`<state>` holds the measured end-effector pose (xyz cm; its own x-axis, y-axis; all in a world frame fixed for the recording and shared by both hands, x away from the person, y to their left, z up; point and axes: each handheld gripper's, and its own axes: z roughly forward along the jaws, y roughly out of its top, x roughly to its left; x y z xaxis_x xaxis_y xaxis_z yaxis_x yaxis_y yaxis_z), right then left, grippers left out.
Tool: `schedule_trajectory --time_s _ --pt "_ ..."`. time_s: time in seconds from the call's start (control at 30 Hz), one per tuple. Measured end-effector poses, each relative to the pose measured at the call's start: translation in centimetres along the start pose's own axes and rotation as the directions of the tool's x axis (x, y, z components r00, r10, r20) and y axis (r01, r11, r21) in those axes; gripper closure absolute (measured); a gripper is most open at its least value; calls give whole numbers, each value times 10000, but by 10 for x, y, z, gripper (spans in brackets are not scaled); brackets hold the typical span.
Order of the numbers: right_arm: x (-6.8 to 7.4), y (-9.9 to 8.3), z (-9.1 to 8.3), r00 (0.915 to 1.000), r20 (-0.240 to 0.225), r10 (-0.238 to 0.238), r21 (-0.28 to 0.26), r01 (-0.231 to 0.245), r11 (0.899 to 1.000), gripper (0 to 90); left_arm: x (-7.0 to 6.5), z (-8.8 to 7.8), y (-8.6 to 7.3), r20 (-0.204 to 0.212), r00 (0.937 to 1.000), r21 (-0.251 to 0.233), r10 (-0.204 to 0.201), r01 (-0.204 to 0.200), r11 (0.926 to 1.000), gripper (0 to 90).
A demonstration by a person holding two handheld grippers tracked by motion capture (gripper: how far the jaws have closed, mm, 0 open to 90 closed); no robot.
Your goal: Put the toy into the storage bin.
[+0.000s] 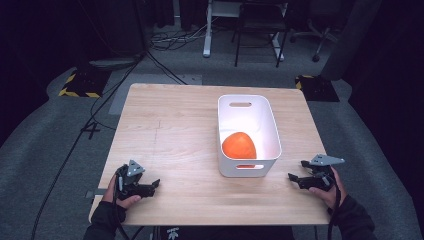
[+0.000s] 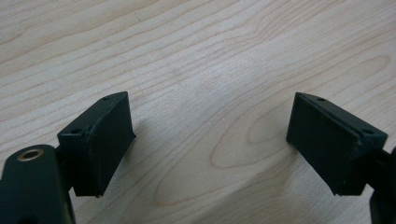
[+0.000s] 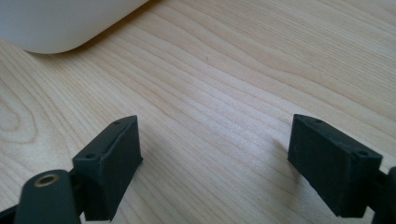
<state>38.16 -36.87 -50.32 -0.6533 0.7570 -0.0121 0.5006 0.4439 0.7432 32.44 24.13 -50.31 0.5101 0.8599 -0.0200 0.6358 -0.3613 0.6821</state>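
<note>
The square light-wood table [image 1: 165, 135] is carrying 1 white rectangular plastic bin with cut-out handles [image 1: 272, 131], and 1 round orange fruit [image 1: 239, 146] is lying inside it toward the near end. The left black two-jaw gripper [image 1: 156, 184] is resting low at the near left part of the table, held in the person's left hand [image 1: 121, 192], its jaws pointing toward the bin, which is sitting well apart ahead of it. In the left gripper view [image 2: 210, 135] its jaws are standing wide apart with bare wood grain between them. The right black two-jaw gripper [image 1: 294, 177] is hovering near the right edge, held in the right hand [image 1: 327, 190], its jaws pointing at the bin's near right corner. In the right gripper view [image 3: 215, 151] the jaws are likewise spread wide and gripping nothing, with the bin's rounded corner [image 3: 60, 23] lying ahead.
</note>
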Motion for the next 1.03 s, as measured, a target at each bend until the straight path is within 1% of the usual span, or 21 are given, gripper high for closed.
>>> schedule_trajectory --time_s 0.27,0.37,1.03 --pt "0 0 0 10000 24 38 -5 -38 10000 171 0 0 0 -21 10000 -15 -30 30 10000 146" --pt "0 0 0 10000 24 46 -9 -46 10000 170 0 0 1 -69 9999 -14 -136 136 9999 146" --pt "0 0 0 10000 15 67 -12 -67 10000 170 0 1 1 -99 9998 -7 -191 191 9998 145"
